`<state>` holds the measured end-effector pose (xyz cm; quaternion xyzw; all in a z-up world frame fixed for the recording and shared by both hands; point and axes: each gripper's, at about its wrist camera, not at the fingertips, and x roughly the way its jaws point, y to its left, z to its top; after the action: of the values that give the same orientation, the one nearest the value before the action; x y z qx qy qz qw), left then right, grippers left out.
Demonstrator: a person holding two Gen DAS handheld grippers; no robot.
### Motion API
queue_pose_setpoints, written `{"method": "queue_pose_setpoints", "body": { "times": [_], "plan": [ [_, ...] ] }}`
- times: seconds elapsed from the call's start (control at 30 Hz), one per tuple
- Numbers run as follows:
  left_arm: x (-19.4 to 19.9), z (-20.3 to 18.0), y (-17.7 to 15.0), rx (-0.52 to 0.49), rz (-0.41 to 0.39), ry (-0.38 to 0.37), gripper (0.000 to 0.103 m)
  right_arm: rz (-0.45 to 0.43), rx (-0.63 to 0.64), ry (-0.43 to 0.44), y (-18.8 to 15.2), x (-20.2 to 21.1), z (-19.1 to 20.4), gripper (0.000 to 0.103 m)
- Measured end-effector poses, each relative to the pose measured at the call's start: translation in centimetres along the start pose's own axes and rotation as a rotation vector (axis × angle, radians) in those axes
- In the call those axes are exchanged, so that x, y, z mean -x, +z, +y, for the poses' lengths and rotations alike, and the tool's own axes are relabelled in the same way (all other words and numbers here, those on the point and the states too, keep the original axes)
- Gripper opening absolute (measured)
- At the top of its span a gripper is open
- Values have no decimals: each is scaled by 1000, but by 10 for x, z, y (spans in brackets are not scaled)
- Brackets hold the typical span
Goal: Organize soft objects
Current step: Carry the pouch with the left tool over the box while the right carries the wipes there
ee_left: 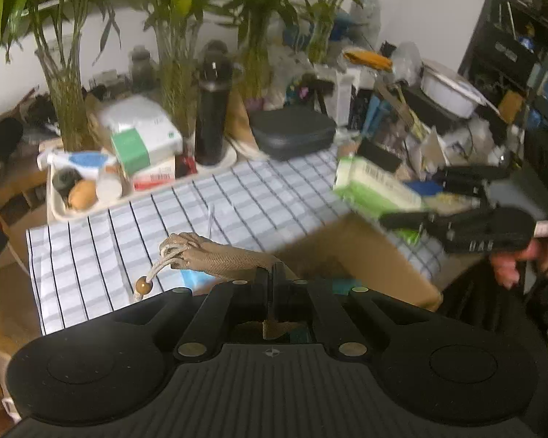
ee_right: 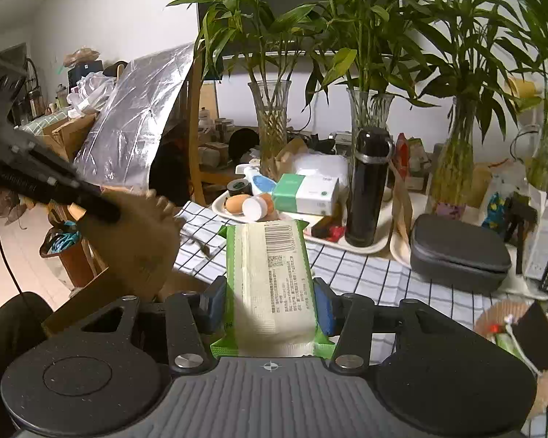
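We hold two sets of tongs above a cluttered bench. Our left tongs [ee_left: 274, 273] are pressed together on the fabric of a tan drawstring pouch [ee_left: 215, 255], which sticks out toward ten o'clock with its cord and wooden bead [ee_left: 143, 286] dangling below. Pinching the cloth rather than the cord seems meant to keep the soft pouch from swinging. Our right tongs [ee_right: 270, 310] pinch a green and white soft pack [ee_right: 270, 273] across its width, blue pads pressing both long sides, the pack pointing to twelve o'clock. The wide grip looks chosen so the squashy pack does not fold. Both things appear lifted clear of the checked cloth [ee_left: 186, 211] covering the bench. From the left view, the pack and right tongs sit at three o'clock. Beyond, at twelve o'clock, stand a black flask [ee_right: 369, 189], a tray [ee_right: 221, 210] with a green box [ee_right: 305, 189], and a grey case [ee_right: 460, 248]. A cardboard box [ee_left: 376, 266] sits nearest us, possibly the container for these soft things.
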<state>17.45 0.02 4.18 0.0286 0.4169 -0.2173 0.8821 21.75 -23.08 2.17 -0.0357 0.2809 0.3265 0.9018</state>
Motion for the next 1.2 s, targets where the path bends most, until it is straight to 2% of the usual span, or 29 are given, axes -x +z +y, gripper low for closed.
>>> {"method": "queue_pose_setpoints", "body": {
  "times": [0.3,0.63,0.73,0.77,0.8,0.9,0.97,1.1,1.2],
  "plan": [
    [-10,12,-52,96,46,-21,2,2,-34,27,-24,13,16,52],
    [-9,18,-82,189,70,-34,2,6,-38,33,-37,16,33,52],
    [-5,23,-85,249,59,-21,6,11,-34,34,-39,16,38,52],
    [-3,24,-86,270,60,-19,14,13,-30,33,-39,16,40,52],
    [-1,25,-88,282,58,-18,31,16,-25,33,-39,16,42,52],
    [12,19,-96,277,-2,-35,53,25,-13,29,-40,16,46,52],
    [19,12,-101,256,-23,2,65,28,-7,27,-40,16,49,52],
    [30,-6,-115,150,-93,128,65,32,-18,26,-42,14,51,52],
    [34,-11,-122,128,-126,177,66,40,-20,27,-44,11,55,52]
  ]
}}
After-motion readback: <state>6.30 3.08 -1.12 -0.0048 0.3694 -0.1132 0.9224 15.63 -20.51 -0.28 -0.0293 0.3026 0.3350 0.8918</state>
